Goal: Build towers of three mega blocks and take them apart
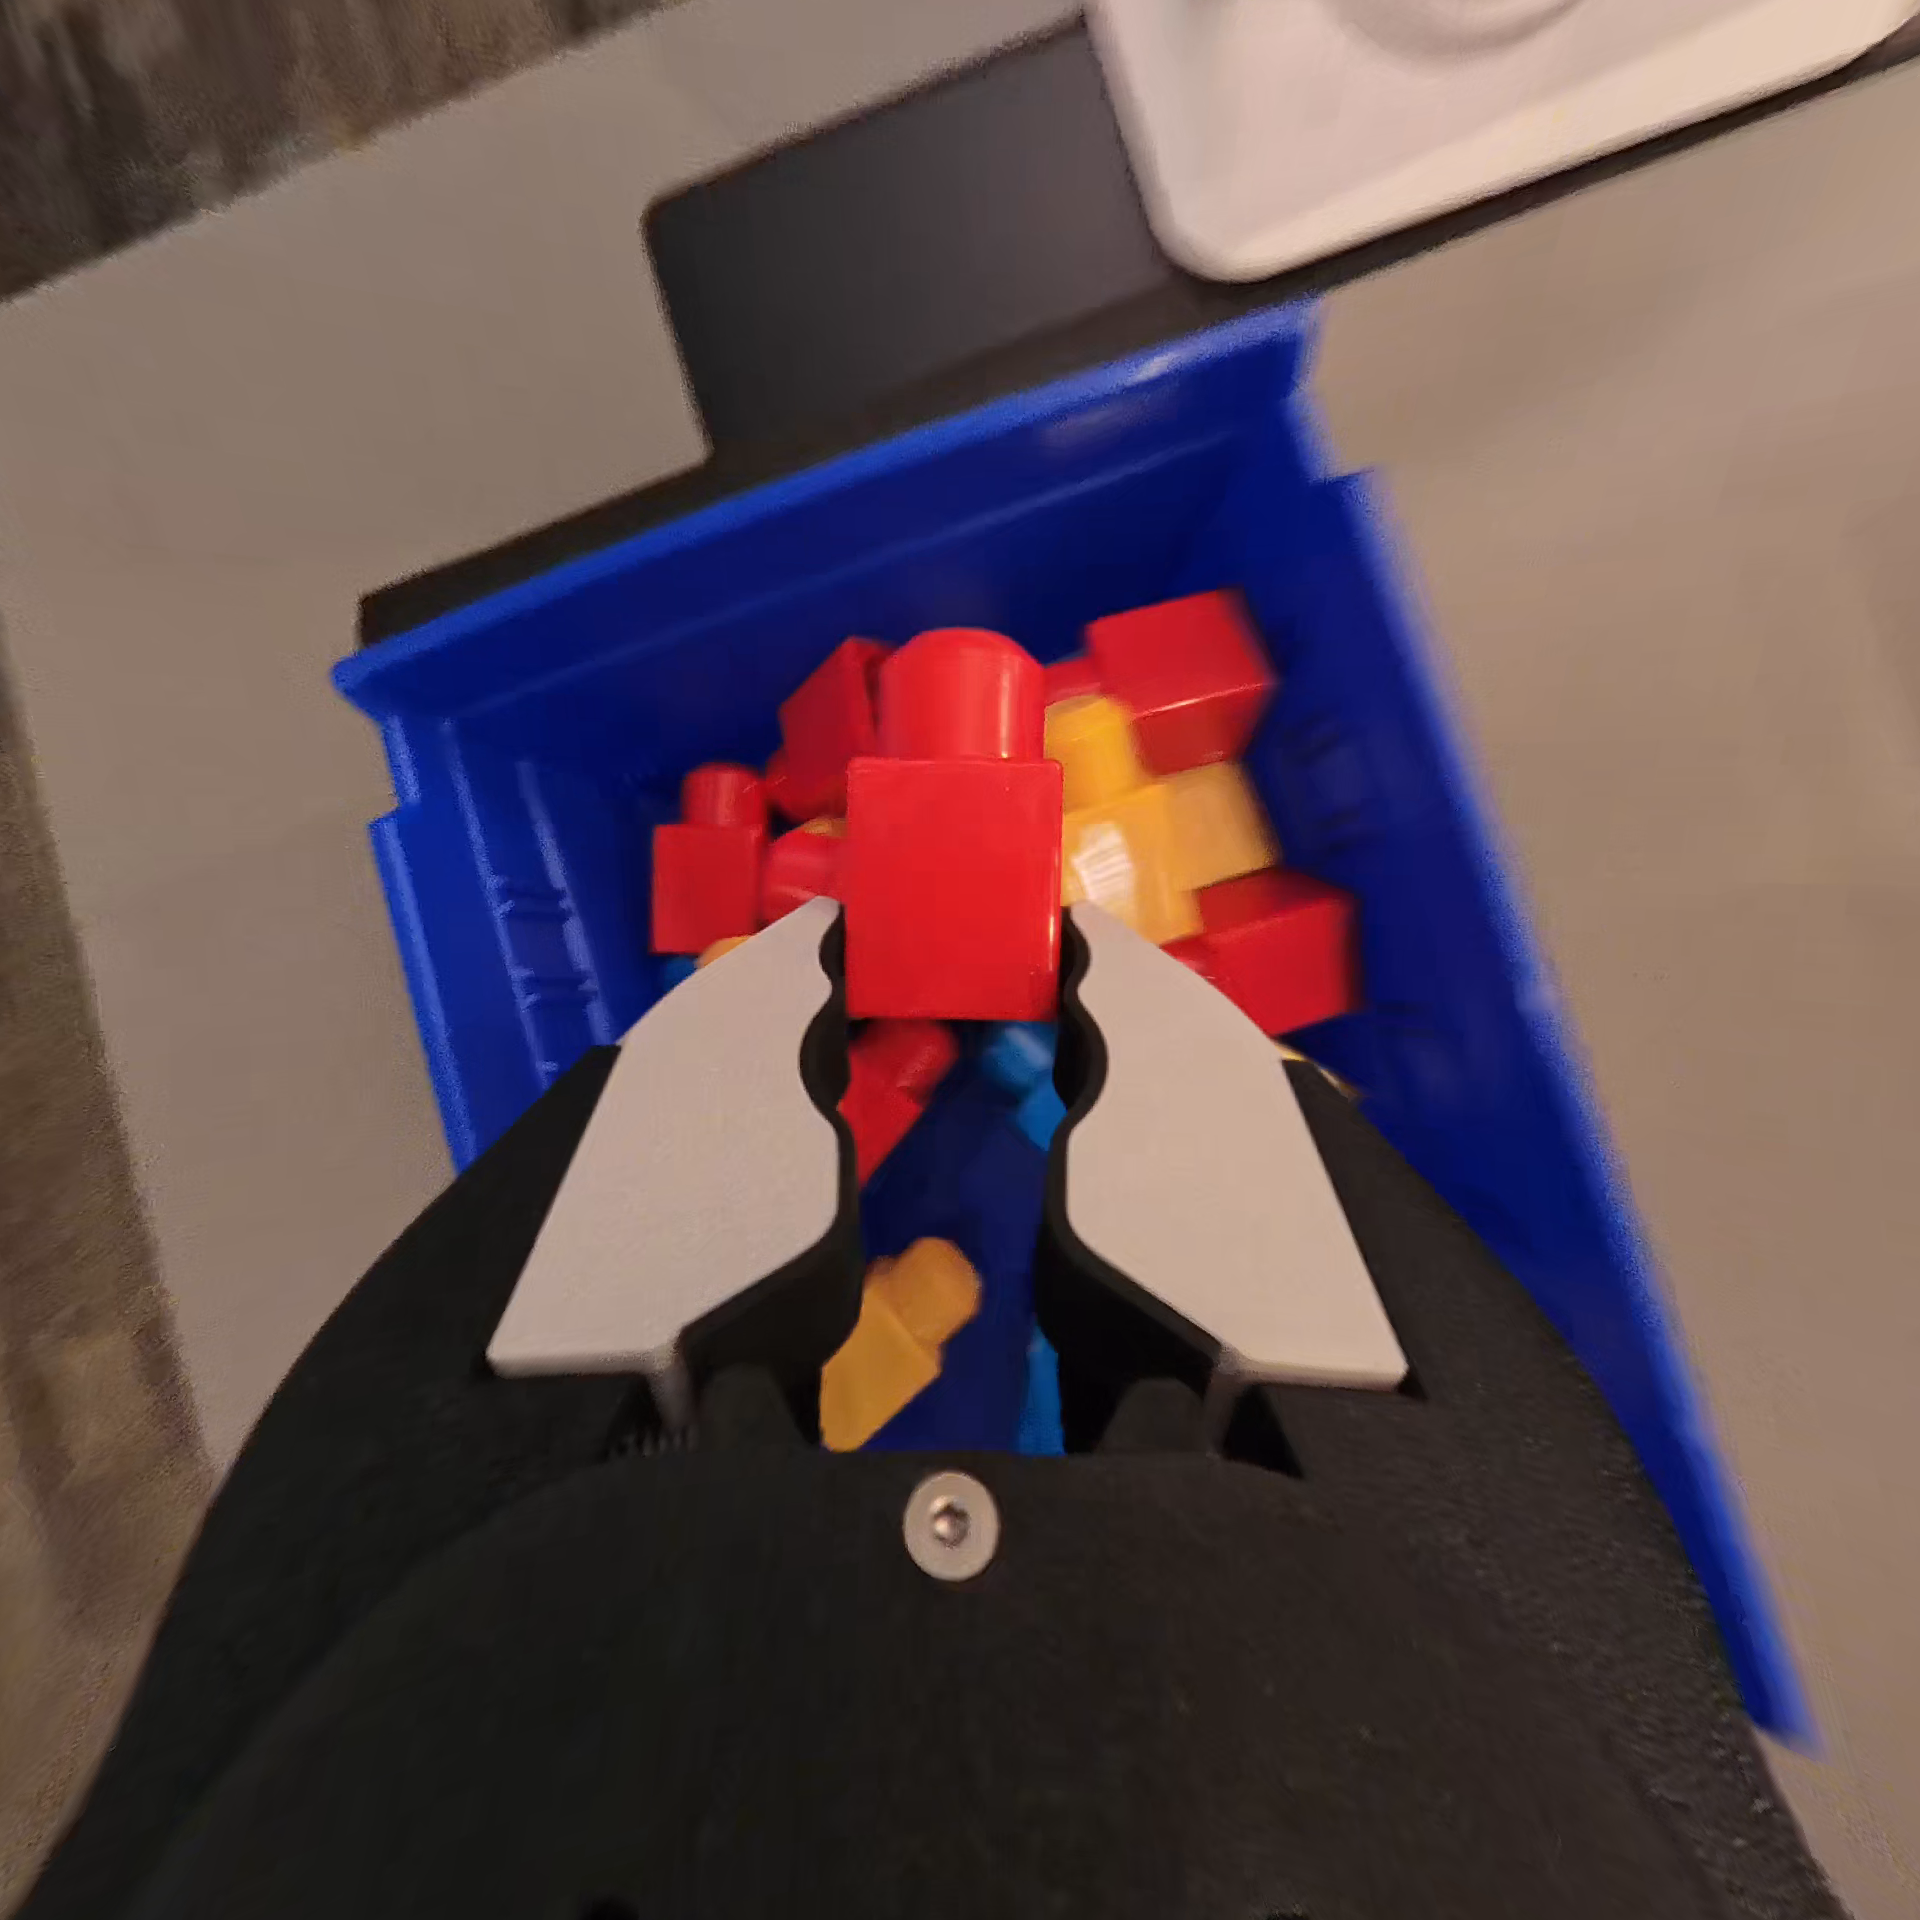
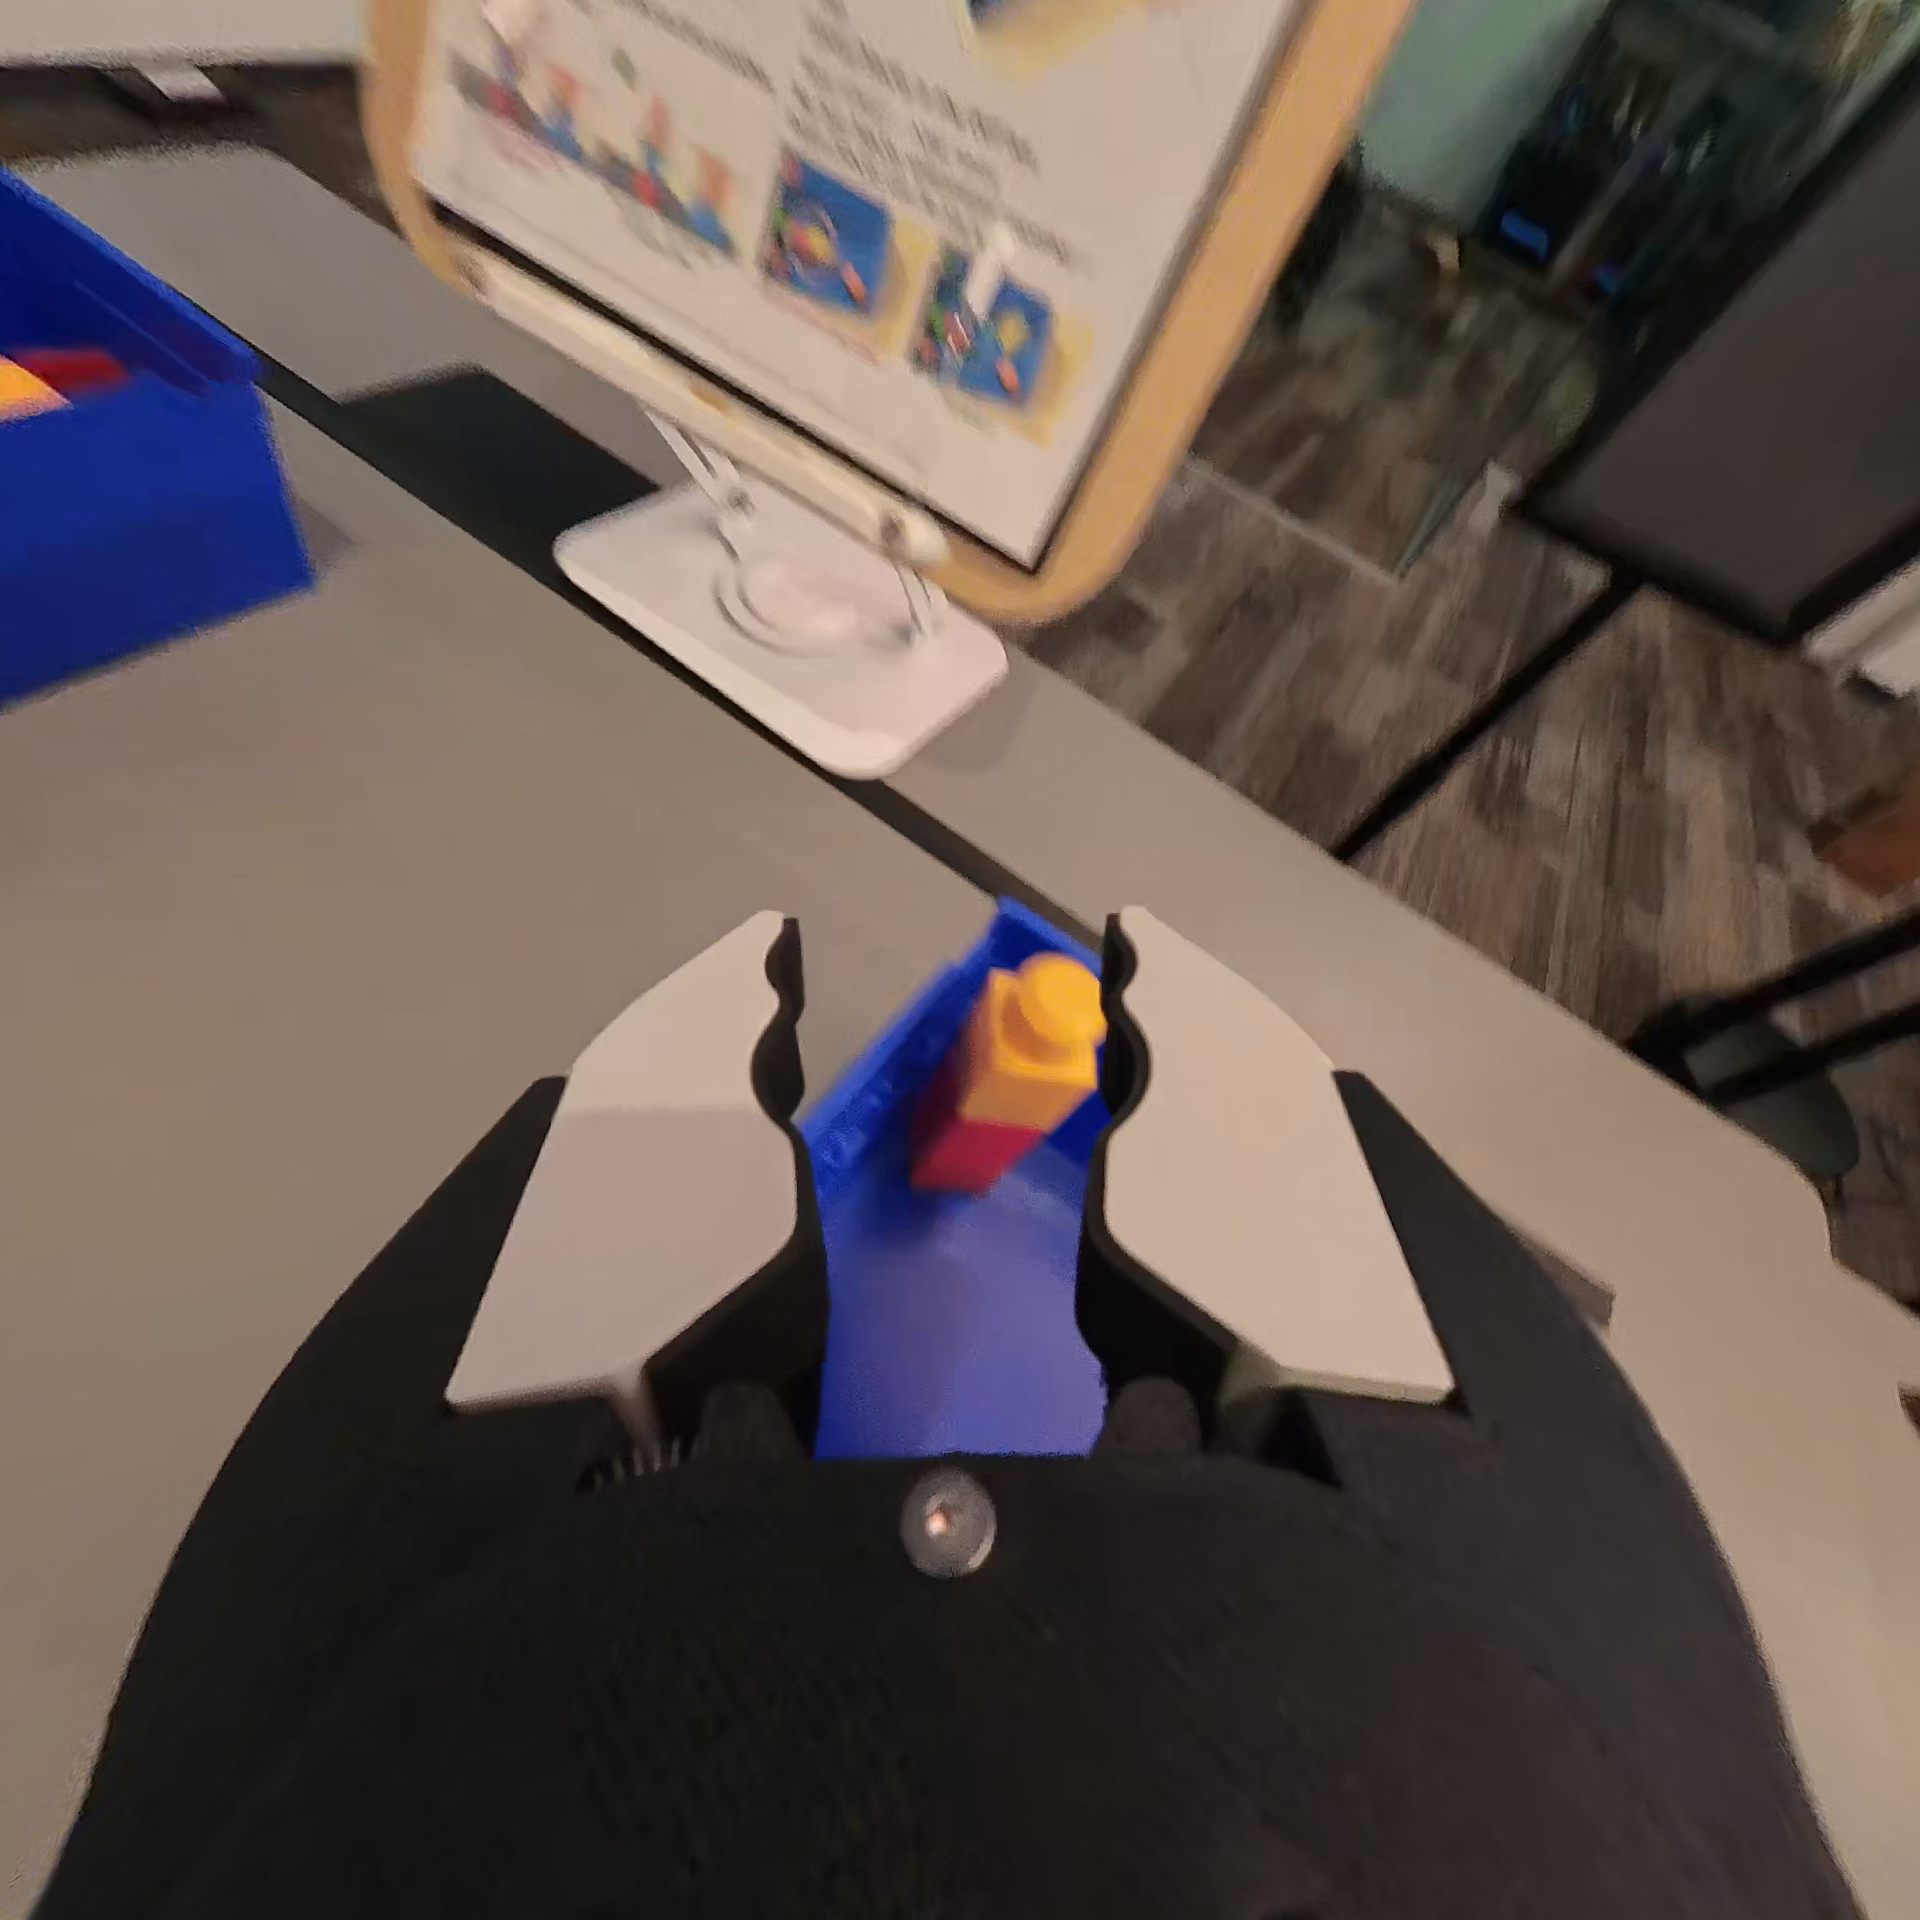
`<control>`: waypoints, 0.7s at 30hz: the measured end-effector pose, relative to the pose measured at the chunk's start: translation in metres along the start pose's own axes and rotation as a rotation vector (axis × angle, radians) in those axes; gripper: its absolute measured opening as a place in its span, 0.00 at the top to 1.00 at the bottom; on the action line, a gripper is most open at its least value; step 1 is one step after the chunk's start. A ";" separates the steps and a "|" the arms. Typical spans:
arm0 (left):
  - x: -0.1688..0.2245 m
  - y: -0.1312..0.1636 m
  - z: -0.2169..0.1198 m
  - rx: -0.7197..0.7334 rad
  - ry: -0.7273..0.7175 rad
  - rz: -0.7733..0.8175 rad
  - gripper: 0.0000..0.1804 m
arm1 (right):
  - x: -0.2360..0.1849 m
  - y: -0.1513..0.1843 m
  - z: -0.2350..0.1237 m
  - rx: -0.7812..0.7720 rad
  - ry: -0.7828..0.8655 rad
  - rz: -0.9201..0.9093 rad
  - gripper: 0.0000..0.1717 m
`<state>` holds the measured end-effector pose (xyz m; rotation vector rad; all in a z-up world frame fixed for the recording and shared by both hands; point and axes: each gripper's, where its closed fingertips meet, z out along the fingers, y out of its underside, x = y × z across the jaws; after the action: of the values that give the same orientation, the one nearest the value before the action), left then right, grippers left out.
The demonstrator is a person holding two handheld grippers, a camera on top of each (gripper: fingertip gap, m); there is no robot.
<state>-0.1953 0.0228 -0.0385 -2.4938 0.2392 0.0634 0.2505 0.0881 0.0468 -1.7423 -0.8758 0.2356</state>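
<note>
Grey tabletop (image 2: 416, 883); wood-plank floor (image 2: 1455, 675); dark cabinet (image 2: 1766, 436); framed sheet on white stand (image 2: 810, 623).

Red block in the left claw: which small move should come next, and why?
Probably lift the red block clear of the blue bin and carry it toward the yellow-on-red stack. The left claw grips it above the pile, and that stack has only two blocks.

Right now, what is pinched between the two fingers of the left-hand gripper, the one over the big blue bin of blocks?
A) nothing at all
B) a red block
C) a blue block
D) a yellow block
B: in the left wrist view the left gripper has both fingertips pressed against the sides of a red block, stud pointing away, above the blue bin of loose blocks.
</note>
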 end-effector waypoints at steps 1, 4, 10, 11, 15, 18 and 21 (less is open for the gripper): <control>0.018 -0.011 -0.017 0.073 0.106 -0.005 0.80 | -0.016 -0.019 -0.003 0.072 -0.036 -0.024 0.67; 0.111 -0.048 -0.091 0.349 0.678 0.011 0.80 | -0.093 -0.081 -0.019 0.364 -0.249 -0.105 0.63; 0.226 -0.039 -0.162 0.412 1.162 0.272 0.80 | -0.217 -0.124 -0.058 0.658 -0.637 -0.147 0.62; 0.236 -0.035 -0.162 0.402 1.168 0.315 0.80 | -0.223 -0.128 -0.062 0.657 -0.716 -0.056 0.62; 0.263 -0.023 -0.161 0.388 1.148 0.460 0.80 | -0.222 -0.127 -0.052 0.587 -0.815 0.170 0.67; 0.269 -0.020 -0.163 0.411 1.134 0.521 0.80 | -0.234 -0.117 -0.052 0.509 -0.951 0.171 0.80; 0.248 -0.022 -0.146 0.377 0.990 0.520 0.71 | -0.229 -0.112 -0.043 0.470 -0.907 0.162 0.83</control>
<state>0.0502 -0.0859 0.0662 -1.8366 1.1681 -0.9209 0.0638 -0.0824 0.1014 -1.2253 -1.1796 1.2996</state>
